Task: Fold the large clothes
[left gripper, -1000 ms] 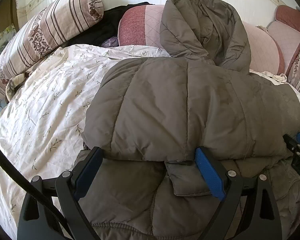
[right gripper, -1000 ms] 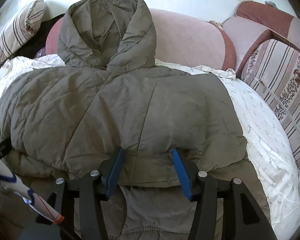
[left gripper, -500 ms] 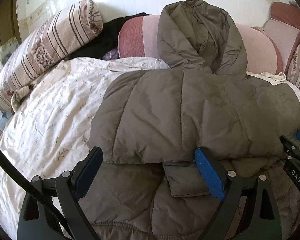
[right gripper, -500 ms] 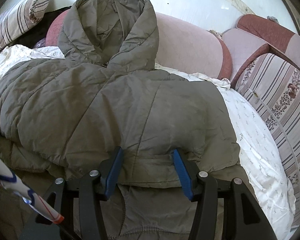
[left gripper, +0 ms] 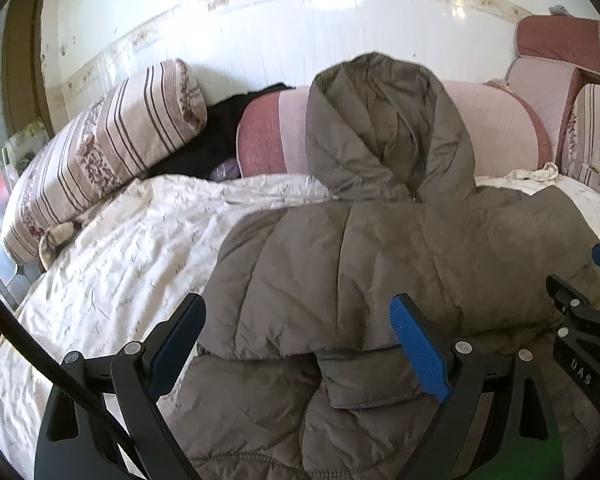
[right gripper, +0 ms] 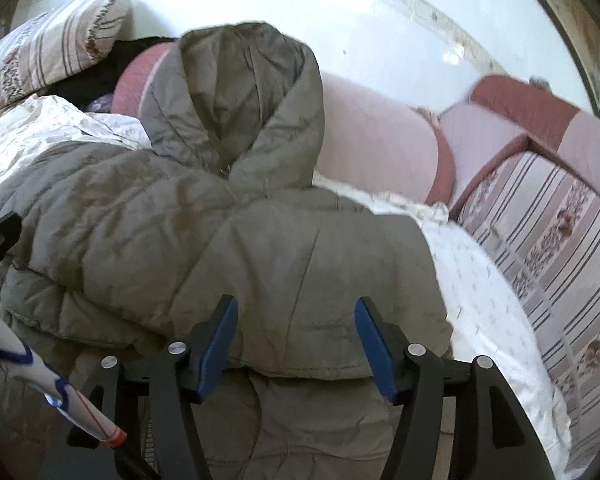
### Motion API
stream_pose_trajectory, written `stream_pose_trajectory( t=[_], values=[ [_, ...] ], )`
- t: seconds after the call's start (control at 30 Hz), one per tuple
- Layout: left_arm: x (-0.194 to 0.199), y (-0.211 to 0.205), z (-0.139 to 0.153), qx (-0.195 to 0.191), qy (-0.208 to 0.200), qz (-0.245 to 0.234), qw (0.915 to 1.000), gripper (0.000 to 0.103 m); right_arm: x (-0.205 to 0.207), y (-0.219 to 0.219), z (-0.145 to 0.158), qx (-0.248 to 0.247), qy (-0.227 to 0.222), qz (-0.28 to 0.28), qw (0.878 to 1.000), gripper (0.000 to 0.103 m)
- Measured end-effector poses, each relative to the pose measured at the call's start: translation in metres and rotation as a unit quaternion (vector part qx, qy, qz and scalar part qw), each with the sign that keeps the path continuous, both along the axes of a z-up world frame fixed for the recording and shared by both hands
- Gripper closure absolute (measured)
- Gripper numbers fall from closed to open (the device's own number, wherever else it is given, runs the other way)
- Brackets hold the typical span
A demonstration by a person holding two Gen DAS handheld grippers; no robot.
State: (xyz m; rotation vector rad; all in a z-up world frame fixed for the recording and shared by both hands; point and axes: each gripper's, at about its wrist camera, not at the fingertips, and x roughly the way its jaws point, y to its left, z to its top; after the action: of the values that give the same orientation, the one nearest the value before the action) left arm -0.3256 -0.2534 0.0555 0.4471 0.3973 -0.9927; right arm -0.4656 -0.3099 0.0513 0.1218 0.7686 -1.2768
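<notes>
the grey-brown padded jacket [left gripper: 400, 264] lies folded across the middle of the bed [left gripper: 112, 264], hood [left gripper: 384, 128] up against the far cushions [right gripper: 372, 136]. left gripper [left gripper: 300, 340] gapes wide; right gripper [right gripper: 296, 338], jaws just widened, grips nothing, jacket hem between.

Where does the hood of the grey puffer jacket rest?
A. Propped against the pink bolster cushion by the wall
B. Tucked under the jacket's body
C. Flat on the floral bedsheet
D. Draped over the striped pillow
A: the hood stands up against the pink bolster cushion behind it, while the jacket's body lies on the floral bedsheet.
</notes>
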Motion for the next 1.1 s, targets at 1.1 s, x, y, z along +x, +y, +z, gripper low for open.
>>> stream_pose_trajectory(
  t=[1.1],
  values=[
    [-0.002, 0.008, 0.006, -0.032, -0.009, 0.001, 0.9994, 0.01, 0.003, 0.011, 0.007, -0.02, 0.0, 0.014, 1.0, 0.034]
  ],
)
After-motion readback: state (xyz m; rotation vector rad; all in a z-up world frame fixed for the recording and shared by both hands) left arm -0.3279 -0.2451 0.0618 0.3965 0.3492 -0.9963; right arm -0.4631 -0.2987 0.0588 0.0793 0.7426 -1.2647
